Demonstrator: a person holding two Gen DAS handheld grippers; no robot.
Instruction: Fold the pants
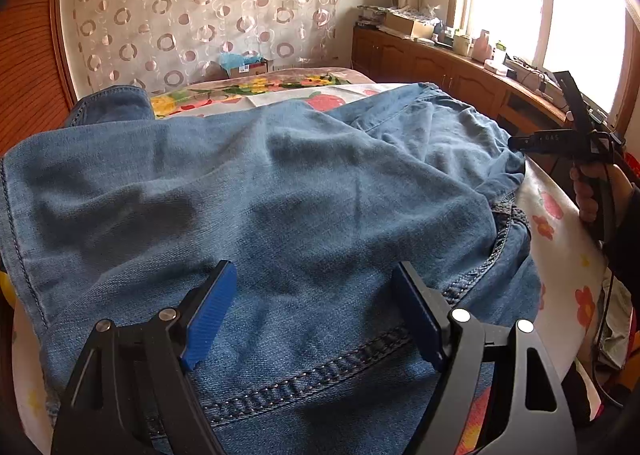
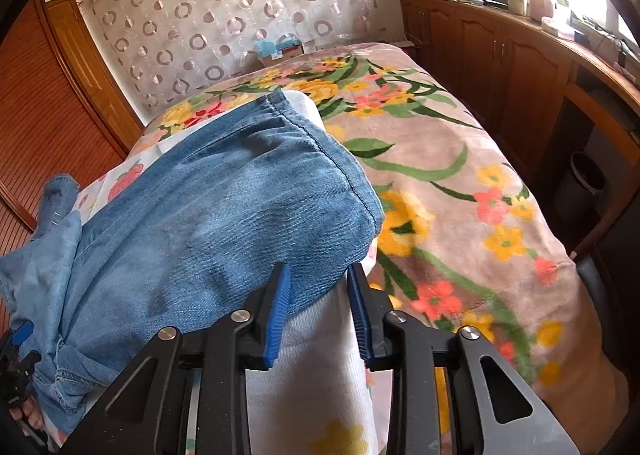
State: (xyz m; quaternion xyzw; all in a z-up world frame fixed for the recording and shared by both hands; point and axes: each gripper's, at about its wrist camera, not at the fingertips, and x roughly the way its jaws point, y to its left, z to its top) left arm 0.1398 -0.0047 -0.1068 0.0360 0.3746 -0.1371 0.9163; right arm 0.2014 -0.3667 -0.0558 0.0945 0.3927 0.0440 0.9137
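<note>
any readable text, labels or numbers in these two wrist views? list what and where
"GAS" or "6AS", uncertain: pale characters on the black body of the right claw, seen from the left wrist view.
Boxes and bottles on the wooden cabinet by the window: print too small and washed out to read.
Cardboard box past the bed's far end: label blurred, unreadable.
Jeans: no tag or lettering visible.

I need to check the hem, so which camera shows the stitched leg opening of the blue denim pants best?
The right wrist view: the blue denim pants' stitched leg opening lies whole and unobstructed on the bed. The left wrist view shows only rumpled denim and a thick seam.
</note>
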